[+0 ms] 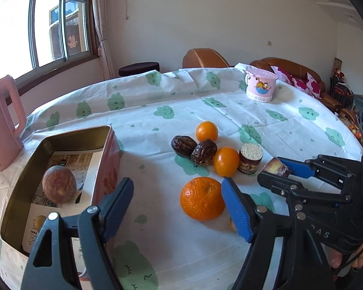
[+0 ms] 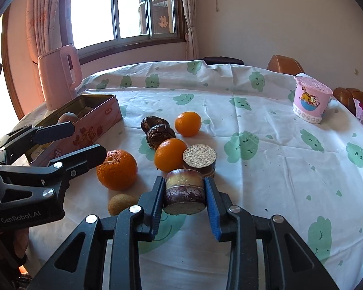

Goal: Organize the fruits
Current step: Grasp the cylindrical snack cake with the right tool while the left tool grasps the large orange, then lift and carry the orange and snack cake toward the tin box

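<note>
Daylight pours in through the window [image 1: 43, 31], far left in the left wrist view, where the panes burn out to white glare. The right wrist view shows the same overexposure, with a warm orange flare on the curtain [image 2: 40, 21] at the left. The tablecloth [image 1: 157, 96] is brightly lit and sharp; fruits cast soft shadows toward the near right. Fisheye bending curves the edges, and the corners fall to black.
</note>
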### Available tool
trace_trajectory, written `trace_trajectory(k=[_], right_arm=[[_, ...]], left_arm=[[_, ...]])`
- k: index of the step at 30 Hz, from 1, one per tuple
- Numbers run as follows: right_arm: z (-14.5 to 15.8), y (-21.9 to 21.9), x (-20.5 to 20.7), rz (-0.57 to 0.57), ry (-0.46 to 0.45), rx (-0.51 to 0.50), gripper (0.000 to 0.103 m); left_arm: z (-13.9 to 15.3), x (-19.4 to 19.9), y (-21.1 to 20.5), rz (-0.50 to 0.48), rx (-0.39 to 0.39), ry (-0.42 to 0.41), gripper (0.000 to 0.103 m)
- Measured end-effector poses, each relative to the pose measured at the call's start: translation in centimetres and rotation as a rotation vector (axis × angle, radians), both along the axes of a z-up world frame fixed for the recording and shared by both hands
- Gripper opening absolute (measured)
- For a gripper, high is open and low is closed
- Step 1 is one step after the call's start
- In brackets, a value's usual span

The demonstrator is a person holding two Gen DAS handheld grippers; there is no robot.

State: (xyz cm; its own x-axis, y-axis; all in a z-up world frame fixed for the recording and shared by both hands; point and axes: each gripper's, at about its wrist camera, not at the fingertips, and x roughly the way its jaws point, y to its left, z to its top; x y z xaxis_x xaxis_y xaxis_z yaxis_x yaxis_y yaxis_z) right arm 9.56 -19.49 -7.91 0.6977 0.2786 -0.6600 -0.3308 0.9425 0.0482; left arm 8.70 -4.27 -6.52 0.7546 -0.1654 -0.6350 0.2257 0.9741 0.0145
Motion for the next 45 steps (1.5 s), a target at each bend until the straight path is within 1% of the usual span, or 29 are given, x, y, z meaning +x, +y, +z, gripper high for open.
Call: trace_trajectory(k=[2,3,4,6,8,9,10,11,13,15,17,21,32,45], right_arm=[[0.0,-0.6,0.2,-0.007,0.011,0.013,0.035],[-0.1,-0.7,0.2,-0.006,0.013,0.015,0.035],[-0.1,-0.6,0.2,-0.004,0.014,0.014,0.035],[-0.1,-0.5,0.2,0.0,0.015,0.008,0.035],[-0.2,-0.7,0.3,0.001,0.025,0.023,0.035],[-0.2,-0.9,0.4,-0.001,0.03,0.036,0.035],[-0.3,-0.9,0.4,-0.001,0.034,0.046,0.035],[-0.3,-1.0,0.4,-0.001,0.035,0.051,0.035],[-0.3,-0.8,0.3,0.0,0.031,0.043,0.035],[-0.2,-0.7,0.1,0.003,0.024,0.035,0.035],[-0.2,-0.7,0.1,0.002,0.02,0.035,0.035],[0.0,-0.8,-0.3,0.002,-0.002,0.042,0.035],[0.7,-0.9,-1.4,0.012,-0.09,0.056,0.035],[1.1,-1.0,-2.3,0.017,-0.146,0.06,0.035]], left_arm=[[-0.3,0.5,-0.4,-0.013,-0.001,0.029,0.074],[-0.5,0.7,-0.7,-0.018,0.001,0.039,0.069],[-0.6,0.9,-0.9,-0.029,0.001,0.054,0.068],[-1.2,1.6,-1.2,-0.044,0.003,0.097,0.068],[-1.3,1.9,-1.3,-0.044,-0.004,0.11,0.067],[-1.5,2.0,-1.3,-0.048,-0.005,0.121,0.066],[-1.6,2.1,-1.4,-0.057,-0.011,0.133,0.063],[-1.6,2.2,-1.3,-0.065,-0.02,0.137,0.06],[-1.5,2.0,-1.3,-0.077,-0.029,0.132,0.048],[-1.5,2.0,-1.3,-0.072,-0.029,0.129,0.048],[-1.4,2.0,-1.1,-0.073,-0.046,0.129,0.048],[-0.8,1.5,-0.3,-0.052,-0.078,0.087,0.048],[0.5,0.1,0.9,0.011,-0.093,-0.035,0.048],[1.5,-1.3,1.7,0.046,-0.121,-0.127,0.048]])
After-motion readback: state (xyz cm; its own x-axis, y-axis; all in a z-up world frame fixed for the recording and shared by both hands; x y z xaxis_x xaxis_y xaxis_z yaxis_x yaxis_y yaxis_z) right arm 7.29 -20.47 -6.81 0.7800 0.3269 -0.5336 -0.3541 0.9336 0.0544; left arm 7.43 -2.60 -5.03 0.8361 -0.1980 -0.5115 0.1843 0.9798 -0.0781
